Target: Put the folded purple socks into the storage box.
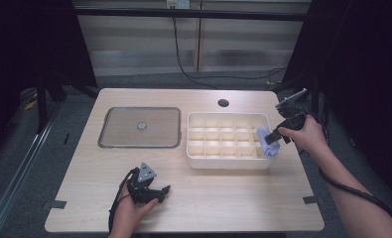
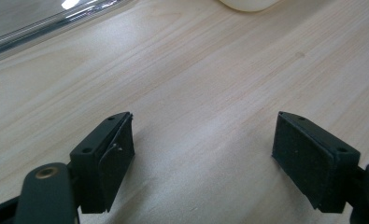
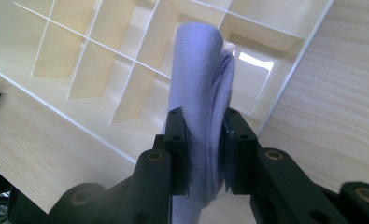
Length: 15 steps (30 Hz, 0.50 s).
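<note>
Left gripper [image 1: 160, 191] gapes empty; right gripper [image 3: 205, 135] clamps lilac cloth [image 3: 198, 88], hiding tray [image 3: 93, 65] cells.

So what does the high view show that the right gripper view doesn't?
The high view alone takes in the whole table, the shallow tray with a round knob, the hole near the far edge and the left tongs resting open on the wood. The right gripper view alone shows up close the black pads squeezing the cloth. Both share the right tongs, the rolled pale purple cloth and the cream divided box.
</note>
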Each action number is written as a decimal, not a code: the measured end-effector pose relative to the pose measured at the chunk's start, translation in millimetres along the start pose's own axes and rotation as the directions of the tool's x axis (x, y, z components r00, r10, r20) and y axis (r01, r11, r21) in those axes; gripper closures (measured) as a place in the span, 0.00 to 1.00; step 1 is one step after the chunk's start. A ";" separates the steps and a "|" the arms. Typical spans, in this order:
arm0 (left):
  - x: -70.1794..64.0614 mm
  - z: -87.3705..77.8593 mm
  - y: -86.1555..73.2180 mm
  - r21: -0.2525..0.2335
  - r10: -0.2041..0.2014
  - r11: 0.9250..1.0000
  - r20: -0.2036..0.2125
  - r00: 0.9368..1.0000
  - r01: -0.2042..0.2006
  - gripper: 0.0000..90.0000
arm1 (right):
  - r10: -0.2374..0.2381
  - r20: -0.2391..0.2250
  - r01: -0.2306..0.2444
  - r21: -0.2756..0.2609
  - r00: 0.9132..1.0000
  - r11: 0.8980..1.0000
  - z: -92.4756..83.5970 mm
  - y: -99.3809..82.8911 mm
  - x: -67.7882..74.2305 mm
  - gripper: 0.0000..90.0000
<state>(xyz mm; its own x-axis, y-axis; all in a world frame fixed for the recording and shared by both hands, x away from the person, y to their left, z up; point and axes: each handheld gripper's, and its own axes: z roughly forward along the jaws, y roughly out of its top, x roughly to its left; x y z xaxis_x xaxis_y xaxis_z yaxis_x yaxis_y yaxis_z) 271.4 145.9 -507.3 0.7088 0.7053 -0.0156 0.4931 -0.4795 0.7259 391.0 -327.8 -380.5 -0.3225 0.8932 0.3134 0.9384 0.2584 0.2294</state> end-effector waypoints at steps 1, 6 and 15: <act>0.0 0.0 0.0 0.000 0.000 1.000 0.000 1.000 0.000 0.23 | 0.000 0.001 0.000 0.003 1.000 1.000 0.3 0.0 -0.7 0.83; 0.1 0.0 0.0 0.000 0.000 1.000 0.000 1.000 0.000 0.23 | 0.007 0.022 -0.007 0.014 1.000 1.000 2.3 -0.5 -4.4 0.83; 0.0 0.0 0.0 0.000 0.000 1.000 0.000 1.000 0.000 0.23 | 0.002 0.021 -0.002 0.024 1.000 1.000 9.8 -2.0 -3.7 0.83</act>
<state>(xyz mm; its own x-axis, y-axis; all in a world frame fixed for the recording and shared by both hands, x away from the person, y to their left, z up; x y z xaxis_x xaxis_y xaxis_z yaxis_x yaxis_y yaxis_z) 271.4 145.9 -507.3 0.7088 0.7052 -0.0156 0.4931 -0.4796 0.7258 391.6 -328.0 -391.1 -0.3181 0.9011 0.2946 0.9418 0.2648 0.2069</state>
